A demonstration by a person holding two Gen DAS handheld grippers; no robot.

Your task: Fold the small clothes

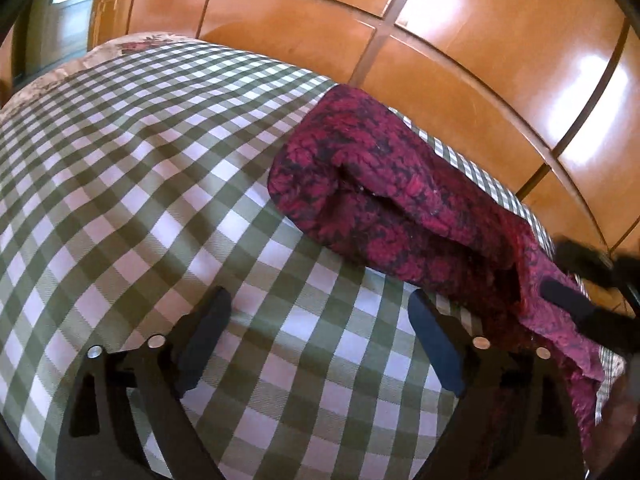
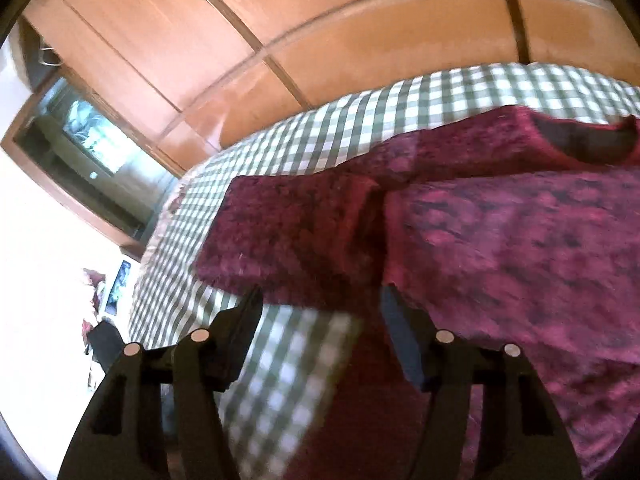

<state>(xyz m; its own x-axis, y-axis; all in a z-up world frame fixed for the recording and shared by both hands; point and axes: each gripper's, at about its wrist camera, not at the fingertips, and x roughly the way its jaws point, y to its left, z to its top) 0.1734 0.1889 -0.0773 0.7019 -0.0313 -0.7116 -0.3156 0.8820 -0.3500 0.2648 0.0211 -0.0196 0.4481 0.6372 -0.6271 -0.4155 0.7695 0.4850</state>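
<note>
Left gripper beside slantwise garment

Both wrist cams close, angled down, share bedspread

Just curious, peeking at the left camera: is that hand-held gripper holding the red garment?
No: the left hand-held gripper stands open over bare checked bedsheet, the red garment beside it.

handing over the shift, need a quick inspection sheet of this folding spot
surface: green-and-white checked sheet over the bed
job's things: dark red patterned garment, partly folded
clutter: nothing seen on the sheet
grippers: left gripper open over bare sheet; right gripper open, its right finger against the garment edge, grip unclear
cables: nothing seen
surroundings: orange wooden wardrobe panels behind the bed
</note>
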